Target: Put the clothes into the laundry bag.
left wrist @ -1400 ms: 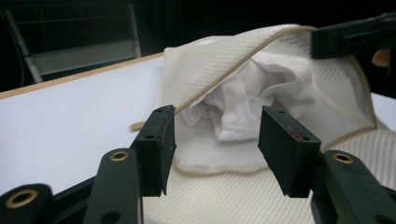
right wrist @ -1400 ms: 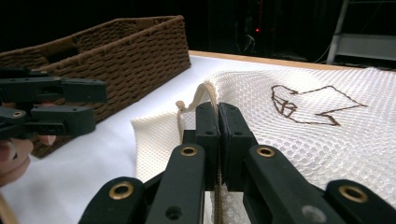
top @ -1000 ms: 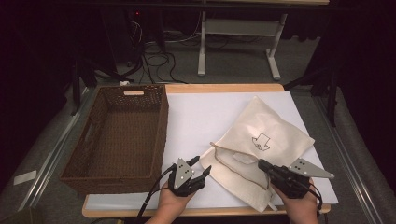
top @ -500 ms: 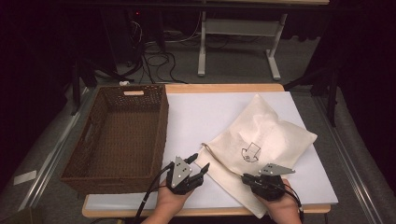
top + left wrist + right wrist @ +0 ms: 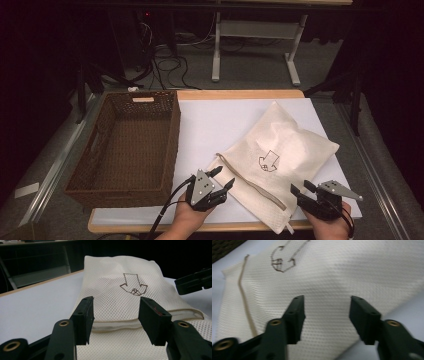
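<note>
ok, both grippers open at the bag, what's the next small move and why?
Probably ease the left gripper forward and close on the bag's zipper edge: that edge lies between its open jaws, ungripped, while the right gripper waits open at the near corner.

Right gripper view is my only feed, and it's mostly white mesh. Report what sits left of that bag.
Observer: A brown wicker basket stands left of the bag, with nothing in it.
Operator: Now give me the left hand-held gripper.
Observer: The left hand-held gripper is open at the bag's near left corner, jaws pointing at the zipper edge.
Operator: Say where mine is on the table.
Observer: The right hand-held gripper is open at the bag's near right side, close to the front edge of the table.
</note>
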A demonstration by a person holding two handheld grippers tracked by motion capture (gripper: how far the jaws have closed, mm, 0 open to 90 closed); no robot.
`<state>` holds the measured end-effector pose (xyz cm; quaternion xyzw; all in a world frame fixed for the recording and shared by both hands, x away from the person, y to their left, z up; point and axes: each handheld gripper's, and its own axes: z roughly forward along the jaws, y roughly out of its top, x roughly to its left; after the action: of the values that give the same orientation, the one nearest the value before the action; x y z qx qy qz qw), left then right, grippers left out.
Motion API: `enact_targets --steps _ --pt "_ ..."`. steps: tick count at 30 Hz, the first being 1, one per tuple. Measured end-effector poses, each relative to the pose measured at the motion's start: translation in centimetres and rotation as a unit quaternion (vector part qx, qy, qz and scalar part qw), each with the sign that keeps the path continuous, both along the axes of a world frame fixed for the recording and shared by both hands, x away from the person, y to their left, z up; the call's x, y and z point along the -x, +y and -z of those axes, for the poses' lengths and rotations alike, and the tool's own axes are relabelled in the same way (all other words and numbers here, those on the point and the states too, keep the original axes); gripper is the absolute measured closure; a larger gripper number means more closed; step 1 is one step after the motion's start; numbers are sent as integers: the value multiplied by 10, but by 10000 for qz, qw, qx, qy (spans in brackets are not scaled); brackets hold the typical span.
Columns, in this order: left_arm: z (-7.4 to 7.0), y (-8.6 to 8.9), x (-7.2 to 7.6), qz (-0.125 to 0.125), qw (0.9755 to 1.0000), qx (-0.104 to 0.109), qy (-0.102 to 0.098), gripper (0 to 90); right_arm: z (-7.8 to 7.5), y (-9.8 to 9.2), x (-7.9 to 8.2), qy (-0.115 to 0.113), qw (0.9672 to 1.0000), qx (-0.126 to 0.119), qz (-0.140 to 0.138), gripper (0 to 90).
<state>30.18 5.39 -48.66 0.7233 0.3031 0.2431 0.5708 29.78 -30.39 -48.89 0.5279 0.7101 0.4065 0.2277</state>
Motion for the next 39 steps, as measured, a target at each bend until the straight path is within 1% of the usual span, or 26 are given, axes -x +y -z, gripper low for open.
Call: enact_targets --steps 1,2,3,4,5,7,9,10,11,12,13,14,16,17,19,21,22,24,26,27,30,31,32,35,36,39 --pt "-1 -1 0 20 10000 -15 -19 469 0 0 0 0 10000 0 0 391" --pt "-1 -2 0 53 10000 -19 -43 468 1 -2 0 48 10000 -36 65 347" --pt "-2 -3 -1 81 10000 -24 -50 468 3 -5 0 112 9999 14 128 318" --pt "-2 -4 -1 106 9999 -5 -47 468 5 -6 1 242 9994 42 239 290" --pt "-3 -5 -2 126 9999 10 -45 468 7 -8 1 309 9991 55 277 286" --pt "-4 -7 -2 171 9998 59 -53 468 11 -9 1 401 9987 119 298 285" --pt "-5 -9 -2 199 9998 57 -76 468 16 -9 -2 592 9974 216 351 312" --pt "-5 -9 -3 206 9997 64 -81 468 16 -9 -2 592 9974 216 351 312" --pt "-5 -10 -2 210 9997 66 -84 468 20 -8 -5 687 9968 237 328 358" --pt "-5 -10 -2 207 9997 64 -85 468 20 -8 -5 687 9968 237 328 358" --pt "-5 -9 -2 200 9997 63 -87 468 20 -7 -6 700 9967 243 340 387" --pt "-5 -9 -2 192 9998 56 -83 468 20 -5 -7 658 9968 326 315 436" --pt "-5 -7 -2 144 9999 65 -59 466 21 0 -10 630 9962 526 294 547" --pt "-6 -6 -2 140 9999 62 -41 464 20 3 -11 629 9944 792 294 609" --pt "-5 -5 -1 121 9999 45 -19 462 20 4 -13 607 9939 888 226 719" --pt "-4 -4 1 102 9999 24 -22 461 19 3 -14 626 9942 851 200 853" --pt "-3 -3 2 85 10000 -5 -18 462 18 3 -15 644 9945 804 182 872" --pt "-2 -2 3 53 10000 -28 -11 462 16 1 -17 619 9945 836 115 883" --pt "-1 1 2 41 10000 -68 38 459 14 -2 -18 592 9949 806 135 885" --pt "1 1 2 13 9999 -92 45 457 12 -9 -21 548 9952 791 203 886" --pt "2 4 3 -64 9999 -70 85 457 11 -16 -25 559 9949 796 270 886" --pt "2 6 3 -95 9999 -65 85 458 11 -26 -34 588 9947 777 332 886" --pt "1 7 5 -105 9999 -60 84 458 11 -29 -37 607 9945 778 355 886" --pt "1 9 7 -121 9999 -42 72 459 12 -36 -51 588 9931 936 400 885" --pt "0 9 8 -123 9999 -40 61 459 12 -36 -51 588 9931 936 400 885" --pt "-2 11 12 -138 9999 -41 15 459 12 -45 -65 567 9920 1026 471 885"
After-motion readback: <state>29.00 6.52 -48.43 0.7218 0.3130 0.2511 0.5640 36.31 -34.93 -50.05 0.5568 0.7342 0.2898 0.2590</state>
